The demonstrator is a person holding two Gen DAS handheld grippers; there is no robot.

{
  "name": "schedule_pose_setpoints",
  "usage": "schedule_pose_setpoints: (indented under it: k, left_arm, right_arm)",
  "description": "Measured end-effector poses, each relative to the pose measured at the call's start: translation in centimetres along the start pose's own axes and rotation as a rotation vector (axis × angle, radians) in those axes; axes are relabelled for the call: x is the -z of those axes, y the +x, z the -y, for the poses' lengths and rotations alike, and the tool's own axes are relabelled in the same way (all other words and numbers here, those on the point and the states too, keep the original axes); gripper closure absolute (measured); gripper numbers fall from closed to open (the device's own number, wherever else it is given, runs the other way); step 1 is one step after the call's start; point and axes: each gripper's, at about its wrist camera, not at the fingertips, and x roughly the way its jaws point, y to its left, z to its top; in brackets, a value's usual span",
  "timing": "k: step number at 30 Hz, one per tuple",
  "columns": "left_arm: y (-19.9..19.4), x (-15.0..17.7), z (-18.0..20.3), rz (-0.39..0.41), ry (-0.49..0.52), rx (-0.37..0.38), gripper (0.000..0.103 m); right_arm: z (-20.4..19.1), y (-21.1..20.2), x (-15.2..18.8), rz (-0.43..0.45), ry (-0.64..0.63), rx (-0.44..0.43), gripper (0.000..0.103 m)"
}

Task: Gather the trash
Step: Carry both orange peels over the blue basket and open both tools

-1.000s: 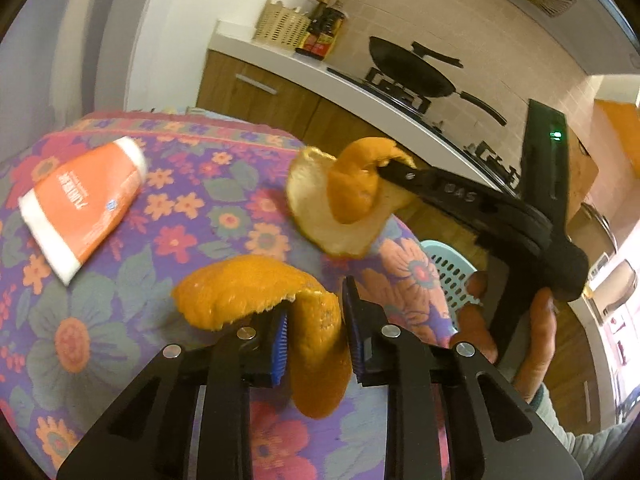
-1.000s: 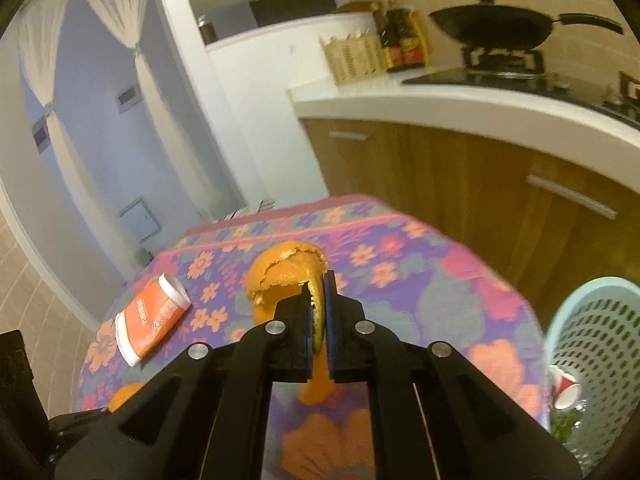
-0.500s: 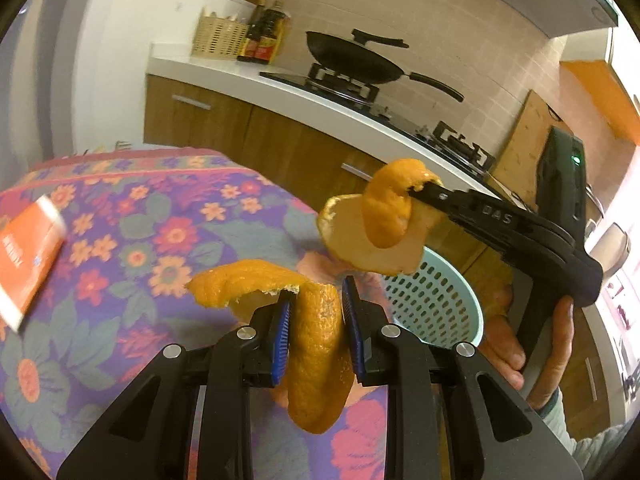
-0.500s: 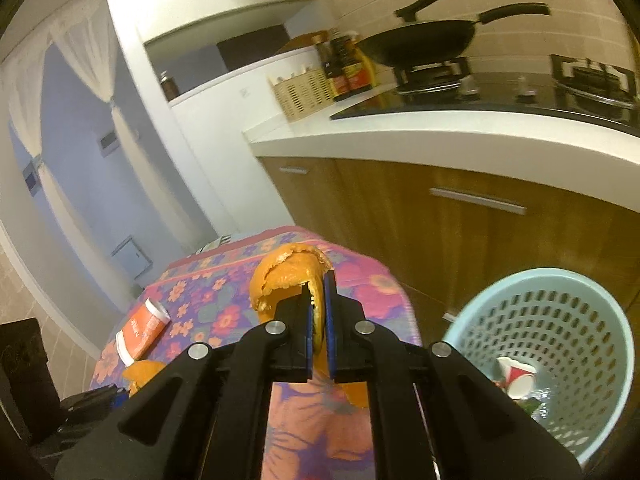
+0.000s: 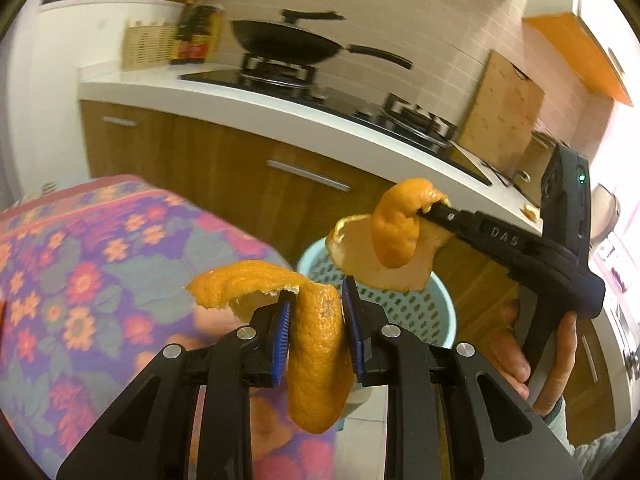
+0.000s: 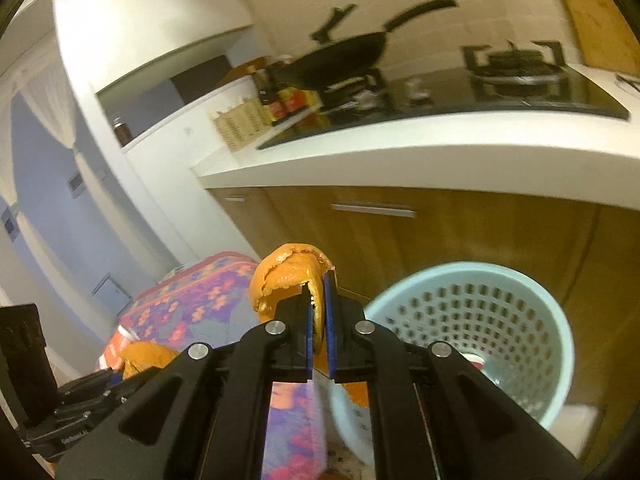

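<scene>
Both grippers swung off floral table toward blue basket (image 6: 472, 320). Left gripper (image 5: 316, 334) pinches long peel (image 5: 316, 344), right gripper (image 6: 318, 334) clamps curled peel (image 6: 286, 280), carried high so scraps clear rim for drop.

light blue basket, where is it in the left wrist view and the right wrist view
Left wrist view: light blue basket sits centre-right, mostly hidden behind the claws and peels.
Right wrist view: light blue basket sits lower right, open mouth in plain sight.
Shared landmark: the black wok on the stove.
</scene>
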Motion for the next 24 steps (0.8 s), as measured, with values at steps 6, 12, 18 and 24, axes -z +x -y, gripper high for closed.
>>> schedule_pose_setpoints:
  k: [6,12,18,24]
  left_arm:
    - [4.1,-1.4,3.5,-0.056,0.043,0.058,0.079]
    - [7.8,-2.0,6.1,-0.099,0.072,0.084,0.078]
    - [11.2,-2.6,6.9,-0.171,0.077,0.077,0.073]
    - [14.7,-1.3,7.3,-0.283,0.067,0.058,0.062]
  right_arm:
    - [3.7,0.7,0.4,-0.111,0.017,0.114,0.100]
    - [6.4,2.0,1.2,-0.203,0.028,0.177,0.100]
    - [9.1,2.8,2.1,-0.271,0.081,0.201,0.094]
    - [10.9,3.3,3.0,-0.348,0.110,0.190,0.079]
